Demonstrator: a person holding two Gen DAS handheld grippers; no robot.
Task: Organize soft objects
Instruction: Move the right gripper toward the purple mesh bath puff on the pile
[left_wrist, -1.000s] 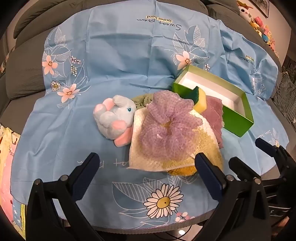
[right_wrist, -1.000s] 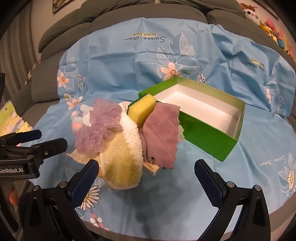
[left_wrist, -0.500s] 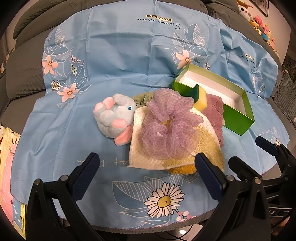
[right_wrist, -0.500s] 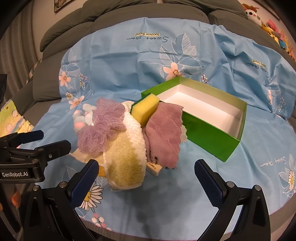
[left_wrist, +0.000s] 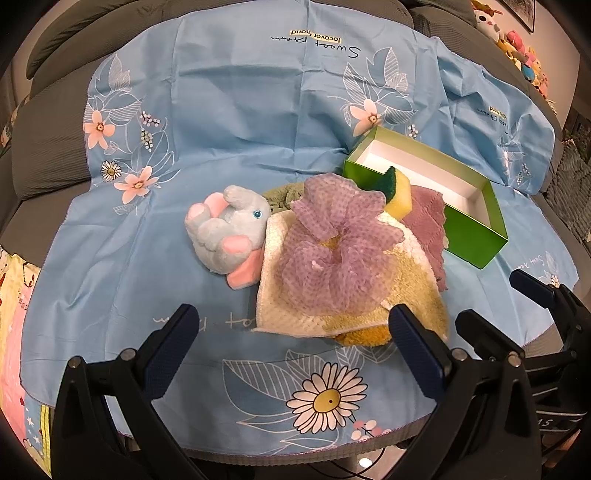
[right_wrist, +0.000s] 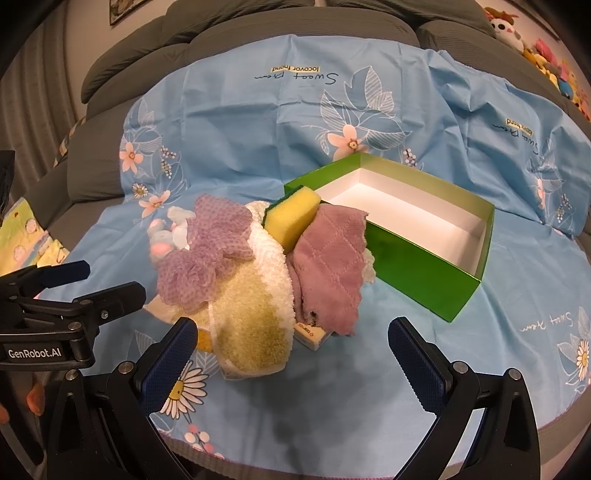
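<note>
Both your tongs hang at the near edge of the table, spread wide and holding nothing: the left gripper (left_wrist: 291, 328) sits just short of the yellow and white towel (left_wrist: 388, 291), and the right gripper (right_wrist: 291, 343) faces the near end of that same towel, with the left one showing at its left side. From that, you look to be at the very start of the job, with nothing picked up and the green box (right_wrist: 417, 254) empty, its white floor bare. The soft things lie in one heap on the blue cloth (left_wrist: 221, 129), just left of the box: a purple mesh puff (left_wrist: 340, 254) on top of the towel, a grey and pink stuffed elephant (left_wrist: 229, 232) touching the towel's left edge, a yellow sponge (right_wrist: 291, 218) leaning on the box's near wall, and a mauve quilted cloth (right_wrist: 328, 269) draped beside it. The box is the likely place for them, so the next move calls for taking a top piece first; the puff or the sponge seem freest. The sponge's long side runs from the heap up toward the box's left corner, its green face turned away. The box's long side runs from far left to near right.
</note>
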